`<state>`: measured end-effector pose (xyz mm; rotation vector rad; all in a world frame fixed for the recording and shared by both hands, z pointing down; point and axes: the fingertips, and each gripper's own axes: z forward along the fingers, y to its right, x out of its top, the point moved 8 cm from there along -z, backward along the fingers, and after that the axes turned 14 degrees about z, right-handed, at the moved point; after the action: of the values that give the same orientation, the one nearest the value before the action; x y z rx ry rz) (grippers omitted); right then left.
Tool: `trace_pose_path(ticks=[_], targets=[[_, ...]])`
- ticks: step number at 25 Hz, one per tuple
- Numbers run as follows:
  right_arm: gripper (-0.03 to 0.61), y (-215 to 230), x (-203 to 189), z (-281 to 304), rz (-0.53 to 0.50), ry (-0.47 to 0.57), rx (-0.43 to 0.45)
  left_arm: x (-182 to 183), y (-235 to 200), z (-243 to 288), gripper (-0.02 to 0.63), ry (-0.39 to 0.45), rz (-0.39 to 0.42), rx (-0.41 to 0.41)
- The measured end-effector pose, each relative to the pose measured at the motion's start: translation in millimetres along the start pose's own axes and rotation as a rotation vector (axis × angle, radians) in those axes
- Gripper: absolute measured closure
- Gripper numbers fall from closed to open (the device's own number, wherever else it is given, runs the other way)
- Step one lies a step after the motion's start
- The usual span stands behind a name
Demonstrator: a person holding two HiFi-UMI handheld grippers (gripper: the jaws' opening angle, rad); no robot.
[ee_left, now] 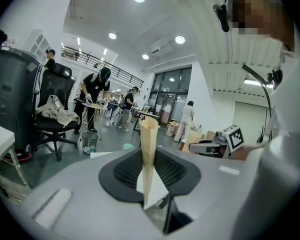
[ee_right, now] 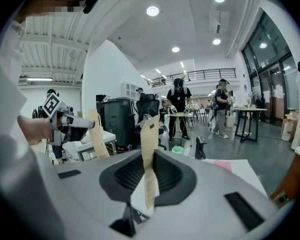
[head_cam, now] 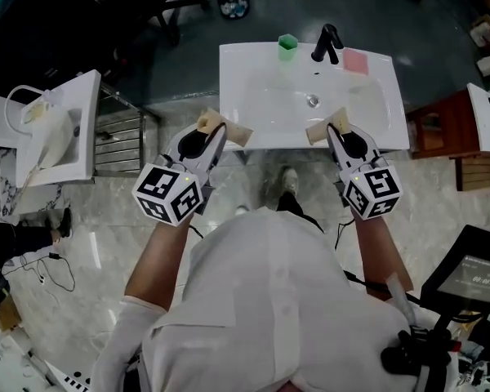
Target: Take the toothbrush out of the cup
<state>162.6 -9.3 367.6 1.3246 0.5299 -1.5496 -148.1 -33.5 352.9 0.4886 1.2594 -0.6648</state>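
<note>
Cup: small green cup (head_cam: 287,46) at the sink's (head_cam: 245,80) far edge, left of the faucet (head_cam: 327,43); well beyond both grippers; toothbrush not discernible
Left gripper (head_cam: 224,127): near edge; pads together, empty
Right gripper (head_cam: 328,126): likewise

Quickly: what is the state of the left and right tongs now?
Left tongs: closed, holding nothing.
Right tongs: closed, holding nothing.
</note>
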Motion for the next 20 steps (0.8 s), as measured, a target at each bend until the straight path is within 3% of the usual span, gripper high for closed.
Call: trace_pose_path(ticks=[9,20], targets=[[0.534,-48,-21,-24,-0.019,0.003,-0.009,-18,21,-44,0.535,-0.007,0.032,-0.053],[0.534,-54,-28,-24,-0.014,-0.02,0.004,-23,27,-44,0.535,-0.03,0.046,-0.069]])
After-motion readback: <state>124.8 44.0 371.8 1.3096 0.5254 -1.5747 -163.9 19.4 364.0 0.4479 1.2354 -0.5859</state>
